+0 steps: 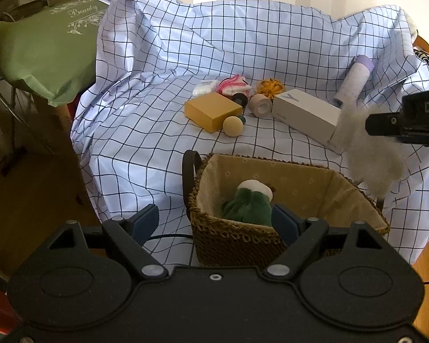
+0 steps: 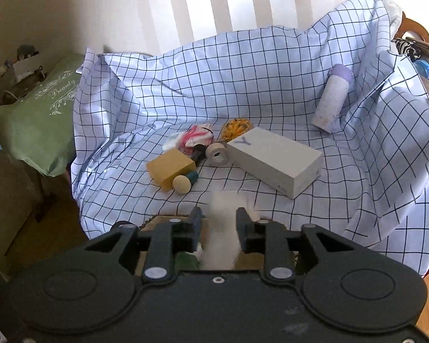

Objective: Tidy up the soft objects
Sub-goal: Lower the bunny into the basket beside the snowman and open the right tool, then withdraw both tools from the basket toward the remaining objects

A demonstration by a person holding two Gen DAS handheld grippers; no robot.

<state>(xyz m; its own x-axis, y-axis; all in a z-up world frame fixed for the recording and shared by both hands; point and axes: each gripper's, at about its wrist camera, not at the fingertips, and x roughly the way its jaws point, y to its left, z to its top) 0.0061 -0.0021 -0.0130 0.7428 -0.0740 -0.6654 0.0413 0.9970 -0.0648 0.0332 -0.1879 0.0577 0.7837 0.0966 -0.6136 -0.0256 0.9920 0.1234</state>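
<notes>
Right gripper (image 2: 218,223): I see jaws parted, white fluffy toy (image 2: 224,228) loose between them, above basket (image 1: 237,240). Left gripper (image 1: 214,224) open, empty.

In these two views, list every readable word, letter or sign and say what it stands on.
"Beauty": white script on the green cushion.
"Y": grey letter on the white box.
"DA": cut-off letters on the right gripper.
Small print on the white box's end: too blurred to read.

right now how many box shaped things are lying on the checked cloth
2. The yellow box lies left of centre beside a pale ball; the white box lies to its right, past the tape roll. Others may be hidden under cloth folds.
</notes>
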